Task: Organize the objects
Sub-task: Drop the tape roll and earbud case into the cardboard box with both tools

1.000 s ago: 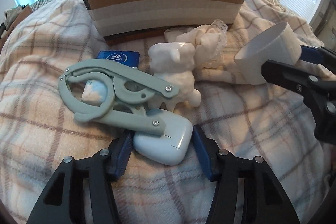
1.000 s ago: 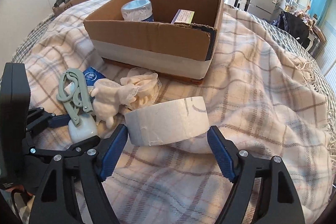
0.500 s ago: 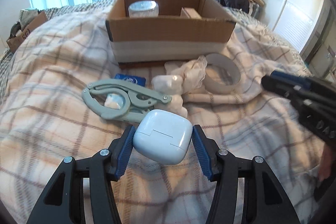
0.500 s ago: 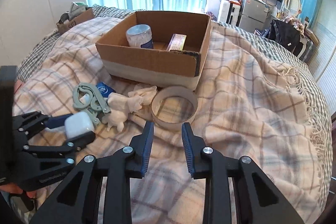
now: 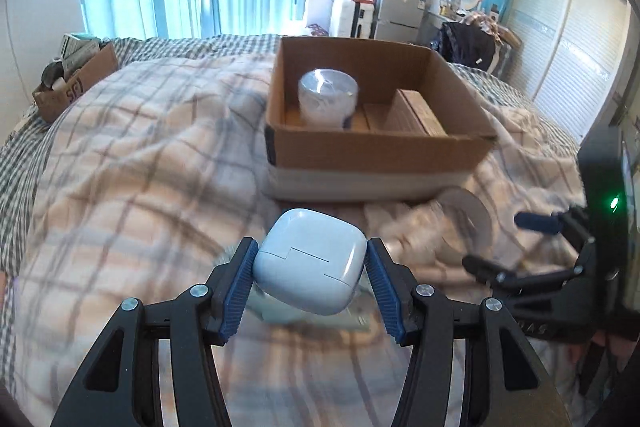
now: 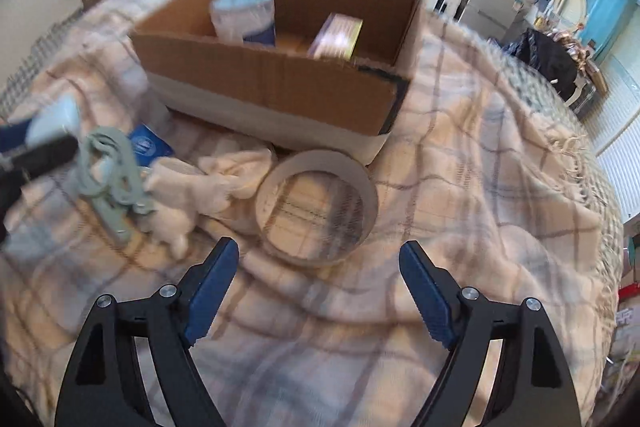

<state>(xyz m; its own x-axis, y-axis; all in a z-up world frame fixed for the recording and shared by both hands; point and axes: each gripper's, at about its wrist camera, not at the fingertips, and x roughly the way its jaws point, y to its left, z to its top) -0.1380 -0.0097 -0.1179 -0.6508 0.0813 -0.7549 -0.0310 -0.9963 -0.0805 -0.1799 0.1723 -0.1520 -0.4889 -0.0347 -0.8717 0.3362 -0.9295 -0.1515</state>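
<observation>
My left gripper (image 5: 310,281) is shut on a white earbud case (image 5: 310,261) and holds it above the bed, in front of the open cardboard box (image 5: 376,151). The box holds a round tub (image 5: 327,98) and a small carton (image 5: 420,113). My right gripper (image 6: 320,291) is open and empty, just in front of the tape roll (image 6: 316,207) that lies flat on the blanket. The left gripper and case also show at the left edge of the right wrist view (image 6: 52,119).
A plaid blanket (image 6: 460,155) covers the bed. Left of the tape roll lie a cream cloth (image 6: 228,179), a white plush toy (image 6: 176,223), a grey-green clip tool (image 6: 114,179) and a blue packet (image 6: 150,147). A second box (image 5: 76,87) stands at far left.
My left gripper has lifted the earbud case up toward the box. My right gripper let go of the tape roll, shut, then opened again and moved closer to the roll.
</observation>
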